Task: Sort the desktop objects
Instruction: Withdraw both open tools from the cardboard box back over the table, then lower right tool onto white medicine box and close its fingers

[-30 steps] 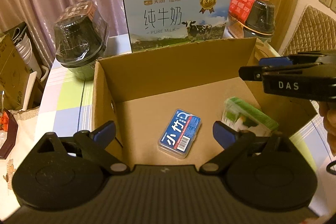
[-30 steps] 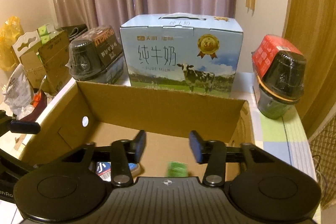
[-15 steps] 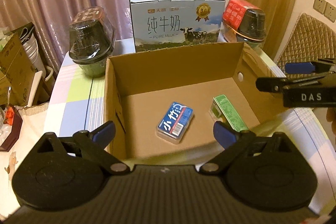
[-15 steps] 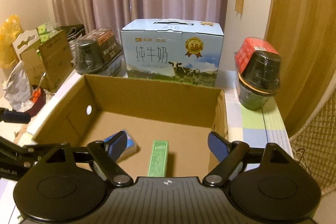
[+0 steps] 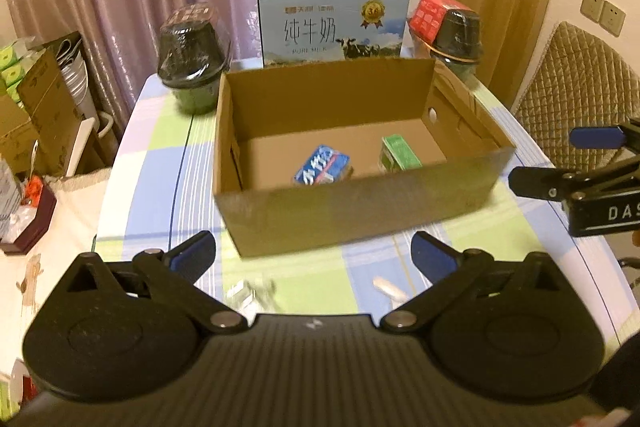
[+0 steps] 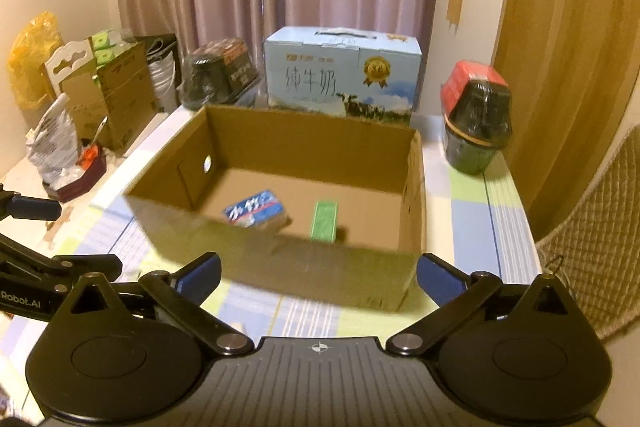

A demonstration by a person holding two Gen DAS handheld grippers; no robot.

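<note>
An open cardboard box (image 5: pixel 360 215) stands on the checked tablecloth; it also shows in the right wrist view (image 6: pixel 280 267). Inside lie a blue flat case (image 5: pixel 322 171) (image 6: pixel 254 213) and a green carton (image 5: pixel 400 153) (image 6: pixel 325 221). My left gripper (image 5: pixel 314 255) is open and empty, in front of the box above the cloth. My right gripper (image 6: pixel 318 273) is open and empty, in front of the box's near wall; it shows at the right in the left wrist view (image 5: pixel 560 163). A small clear item (image 5: pixel 252 293) and a pale stick-like item (image 5: pixel 390 291) lie on the cloth by my left gripper.
A blue milk carton case (image 5: pixel 332 23) stands behind the box, with a dark wrapped bowl (image 5: pixel 194 67) to its left and a red-topped one (image 5: pixel 452 31) to its right. Clutter and cardboard boxes (image 6: pixel 104 95) stand at the far left. A quilted chair (image 5: pixel 576 91) is at the right.
Both grippers have pulled back out of the box toward the table's near side. The right gripper opened and the green carton it let go now lies inside the box.
</note>
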